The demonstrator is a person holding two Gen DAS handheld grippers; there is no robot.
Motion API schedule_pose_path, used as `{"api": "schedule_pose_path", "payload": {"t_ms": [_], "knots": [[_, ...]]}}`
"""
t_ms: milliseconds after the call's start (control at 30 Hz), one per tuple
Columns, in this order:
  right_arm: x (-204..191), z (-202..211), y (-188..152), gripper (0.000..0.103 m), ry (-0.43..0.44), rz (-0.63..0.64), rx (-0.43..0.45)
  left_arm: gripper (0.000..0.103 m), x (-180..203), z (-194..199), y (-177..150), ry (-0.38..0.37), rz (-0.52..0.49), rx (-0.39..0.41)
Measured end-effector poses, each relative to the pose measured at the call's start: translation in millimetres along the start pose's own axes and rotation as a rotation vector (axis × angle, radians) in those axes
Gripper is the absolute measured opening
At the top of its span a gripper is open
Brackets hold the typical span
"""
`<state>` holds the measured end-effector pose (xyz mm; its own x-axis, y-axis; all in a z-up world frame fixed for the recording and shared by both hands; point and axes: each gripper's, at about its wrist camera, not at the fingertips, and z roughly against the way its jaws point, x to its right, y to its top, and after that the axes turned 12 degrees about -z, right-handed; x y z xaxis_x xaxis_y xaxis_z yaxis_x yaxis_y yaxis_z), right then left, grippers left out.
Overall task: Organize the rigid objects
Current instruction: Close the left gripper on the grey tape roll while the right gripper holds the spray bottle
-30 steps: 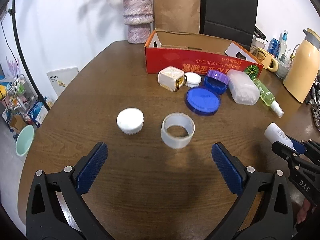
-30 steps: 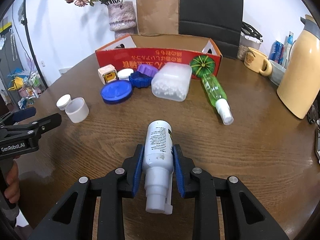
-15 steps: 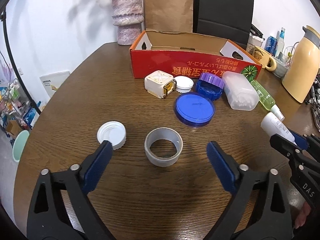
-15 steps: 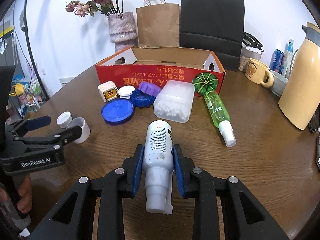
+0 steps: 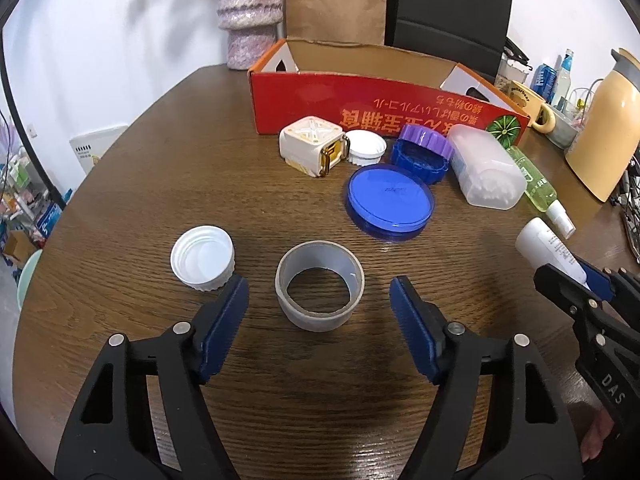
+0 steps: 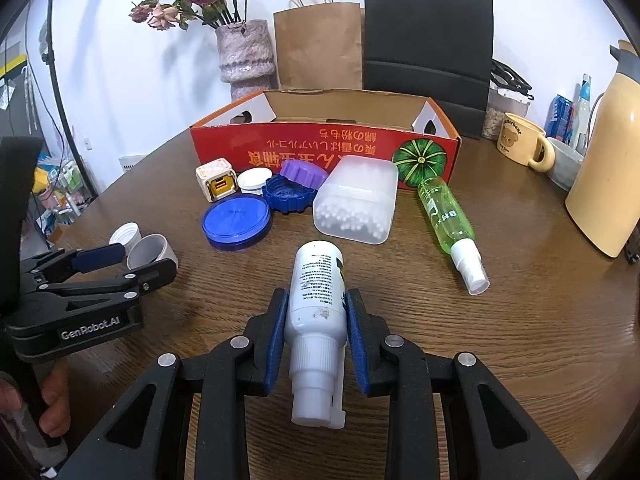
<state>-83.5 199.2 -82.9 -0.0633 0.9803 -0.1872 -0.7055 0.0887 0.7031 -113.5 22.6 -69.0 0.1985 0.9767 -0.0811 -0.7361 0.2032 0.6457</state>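
A grey ring-shaped roll (image 5: 316, 318) stands on the brown table between the blue pads of my left gripper (image 5: 319, 292). Its jaws are closing and both pads are still clear of the roll. An upturned white cap (image 5: 202, 264) lies just left of the left finger. My right gripper (image 6: 317, 298) is shut on a white bottle (image 6: 318, 276), cap end toward the camera, held above the table. The open red cardboard box (image 6: 320, 152) stands at the back. The side of the left gripper (image 6: 146, 258) shows at the left of the right wrist view.
In front of the box lie a cream cube (image 5: 312, 146), a small white lid (image 5: 366, 148), purple and blue lids (image 5: 424, 152), a big blue lid (image 5: 390, 202), a cotton-swab box (image 5: 486, 172) and a green spray bottle (image 6: 446, 216). A vase, bags, mug (image 6: 520, 146) and thermos (image 6: 608, 160) line the back and right.
My left gripper has come forward and down over the grey roll, and its jaws have narrowed around it. The right gripper keeps its hold on the white bottle.
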Motion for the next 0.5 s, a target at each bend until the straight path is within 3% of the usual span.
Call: {"api": "schedule_pose_path", "payload": {"t_ms": [100,133,500], "knots": [[0.2,0.3,-1.2,0.032,0.003,0.0,0.003,0.042,-0.6,-3.7,0.0,-0.01,0.008,-0.011],[0.2,0.2,-1.1,0.032,0.003,0.0,0.004,0.041,-0.8,-4.6,-0.4,-0.013,0.009,-0.015],[-3.7,6.7,-1.7,0.032,0.014,0.008,0.03,0.041,1.9,3.2,-0.1,0.014,-0.005,0.019]]}}
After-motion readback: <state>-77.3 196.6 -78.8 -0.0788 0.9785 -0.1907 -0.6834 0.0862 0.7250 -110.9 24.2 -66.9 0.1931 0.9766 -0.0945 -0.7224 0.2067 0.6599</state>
